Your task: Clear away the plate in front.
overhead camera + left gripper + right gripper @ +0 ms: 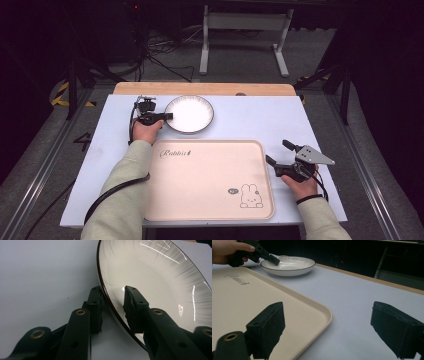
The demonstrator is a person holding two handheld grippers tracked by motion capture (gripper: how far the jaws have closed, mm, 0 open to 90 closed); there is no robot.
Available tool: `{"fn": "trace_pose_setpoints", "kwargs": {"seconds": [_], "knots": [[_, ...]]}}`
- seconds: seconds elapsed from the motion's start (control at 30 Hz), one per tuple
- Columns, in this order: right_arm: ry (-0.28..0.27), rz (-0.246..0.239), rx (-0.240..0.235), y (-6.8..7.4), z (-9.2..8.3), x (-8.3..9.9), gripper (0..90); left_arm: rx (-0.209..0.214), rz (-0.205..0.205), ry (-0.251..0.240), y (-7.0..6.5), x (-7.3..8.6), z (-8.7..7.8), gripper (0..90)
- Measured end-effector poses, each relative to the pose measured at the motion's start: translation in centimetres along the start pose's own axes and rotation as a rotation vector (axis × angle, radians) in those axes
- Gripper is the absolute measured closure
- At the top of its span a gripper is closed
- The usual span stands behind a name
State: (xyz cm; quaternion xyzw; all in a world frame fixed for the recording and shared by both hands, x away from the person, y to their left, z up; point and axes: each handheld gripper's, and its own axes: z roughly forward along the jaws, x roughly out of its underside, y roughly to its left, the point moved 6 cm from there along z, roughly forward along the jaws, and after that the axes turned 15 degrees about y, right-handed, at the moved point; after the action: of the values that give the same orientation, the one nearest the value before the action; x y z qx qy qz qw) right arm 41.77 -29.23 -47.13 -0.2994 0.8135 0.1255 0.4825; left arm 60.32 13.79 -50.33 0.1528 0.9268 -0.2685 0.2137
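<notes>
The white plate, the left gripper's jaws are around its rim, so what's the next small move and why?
Probably close the left gripper on the plate. Its jaws straddle the near rim, one outside and one inside, with a gap still showing, so nothing is clamped yet. The empty tray lies beside it, and the right gripper waits open by the tray's edge.

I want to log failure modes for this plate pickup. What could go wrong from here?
1. The left gripper straddles only the thin rim of the plate; its jaws are not yet closed, and a shallow rim grip could let the glossy plate slip or tilt on lifting.
2. The plate sits just beyond the tray; carried low, it might catch the tray's raised edge.
3. The right gripper hangs open beside the tray and could nudge it.
</notes>
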Motion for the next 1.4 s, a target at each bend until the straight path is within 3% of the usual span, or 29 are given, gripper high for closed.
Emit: {"fn": "trace_pose_setpoints", "kwargs": {"seconds": [0.13,0.23,0.37,0.53,0.8,1.0,1.4], "knots": [[0.0,0.0,-0.002,0.0,0.0,0.0,12.3,0.006,-0.016,0.014,0.0,-0.1,0.0,70.0],[-0.001,0.001,-0.002,0.0,0.0,0.0,12.4,-0.004,-0.05,0.028,-0.1,-0.3,-0.1,71.3],[0.0,0.001,-0.002,0.0,0.0,0.0,12.4,0.02,-0.1,0.029,0.0,-0.3,-0.2,73.8],[0.0,0.0,0.0,0.0,0.0,0.0,12.5,-0.007,-0.093,0.038,-0.1,-0.5,-0.3,74.3],[0.0,0.002,-0.001,0.0,0.0,0.0,12.5,-0.006,-0.145,0.025,-0.1,-0.5,-0.5,77.4],[0.0,0.001,0.001,0.0,0.0,0.0,12.5,0.003,-0.152,-0.018,-0.9,-1.1,-1.2,81.6],[0.0,0.002,0.0,-0.1,0.0,0.0,12.5,-0.046,-0.111,-0.059,-3.1,-2.5,-2.3,85.1]]}}
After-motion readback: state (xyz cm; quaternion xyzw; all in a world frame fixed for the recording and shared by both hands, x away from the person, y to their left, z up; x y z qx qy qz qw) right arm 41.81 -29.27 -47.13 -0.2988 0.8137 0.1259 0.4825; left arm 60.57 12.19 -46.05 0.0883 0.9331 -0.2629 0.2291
